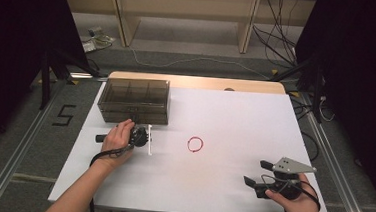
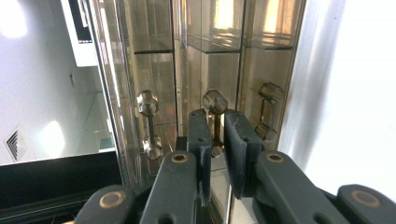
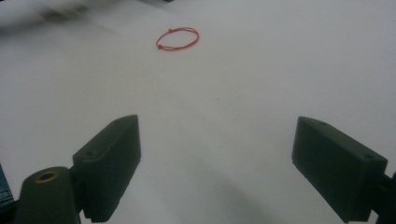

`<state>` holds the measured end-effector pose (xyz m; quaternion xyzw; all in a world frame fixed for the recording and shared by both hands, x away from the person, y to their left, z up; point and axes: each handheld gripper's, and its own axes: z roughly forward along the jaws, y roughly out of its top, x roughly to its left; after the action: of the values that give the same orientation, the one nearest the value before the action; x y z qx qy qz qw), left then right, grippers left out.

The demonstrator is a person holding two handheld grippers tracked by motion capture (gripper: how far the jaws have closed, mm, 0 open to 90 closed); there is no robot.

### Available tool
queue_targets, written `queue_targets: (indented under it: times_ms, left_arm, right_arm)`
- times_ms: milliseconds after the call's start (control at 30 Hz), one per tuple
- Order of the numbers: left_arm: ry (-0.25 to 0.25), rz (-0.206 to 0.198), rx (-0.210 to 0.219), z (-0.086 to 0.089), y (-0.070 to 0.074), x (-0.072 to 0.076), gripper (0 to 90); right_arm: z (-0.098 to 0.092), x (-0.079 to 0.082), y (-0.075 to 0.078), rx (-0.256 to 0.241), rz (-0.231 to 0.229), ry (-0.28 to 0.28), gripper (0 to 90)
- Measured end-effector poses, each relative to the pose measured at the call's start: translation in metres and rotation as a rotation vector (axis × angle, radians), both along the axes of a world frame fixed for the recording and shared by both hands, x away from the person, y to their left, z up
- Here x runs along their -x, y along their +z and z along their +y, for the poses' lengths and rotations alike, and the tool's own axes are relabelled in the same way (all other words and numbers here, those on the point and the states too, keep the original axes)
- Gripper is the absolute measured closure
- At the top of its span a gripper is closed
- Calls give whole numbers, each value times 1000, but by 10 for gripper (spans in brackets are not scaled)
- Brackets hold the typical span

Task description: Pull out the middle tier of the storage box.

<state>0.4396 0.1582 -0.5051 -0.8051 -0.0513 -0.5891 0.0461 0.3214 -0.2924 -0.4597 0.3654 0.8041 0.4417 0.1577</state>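
Grey floor (image 1: pixel 18 139), wooden shelving (image 1: pixel 182 15) behind.

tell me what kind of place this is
Probably a lab or test room set up for recording: a white table ringed by black curtains, loose cables on the floor, and bare wooden shelving behind.

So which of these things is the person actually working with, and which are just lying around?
In use:
- smoky clear box, closed, at the table's far left
- its small handle, between the left gripper jaws
- red string loop in mid-table, ahead of the open right gripper

Just lying about:
- cables on the floor
- wooden shelving behind the table
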Motion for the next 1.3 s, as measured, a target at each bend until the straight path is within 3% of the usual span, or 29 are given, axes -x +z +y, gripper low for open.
queue_targets:
  times_ms: [733,967,1033,1100,1133,1200,1233,1300]
  left_arm:
    - [-10,12,2,1,1,19,808]
    - [-30,38,-14,1,2,25,800]
    - [-51,62,21,2,5,28,752]
    - [-50,89,36,2,7,32,635]
    - [-54,102,70,3,8,34,584]
    - [-22,181,131,6,11,35,503]
    - [-20,205,188,8,11,35,472]
    - [-11,218,242,14,16,34,434]
  right_arm:
    - [0,0,0,0,-3,-1,161]
    - [0,0,0,2,-3,-1,162]
    - [0,1,0,0,-3,-2,161]
    - [-1,1,0,0,-6,-3,161]
    - [-1,1,0,-2,-6,-2,161]
    - [-1,0,0,0,-5,0,161]
    - [-1,0,0,0,-5,1,161]
    - [-1,1,1,5,-4,5,161]
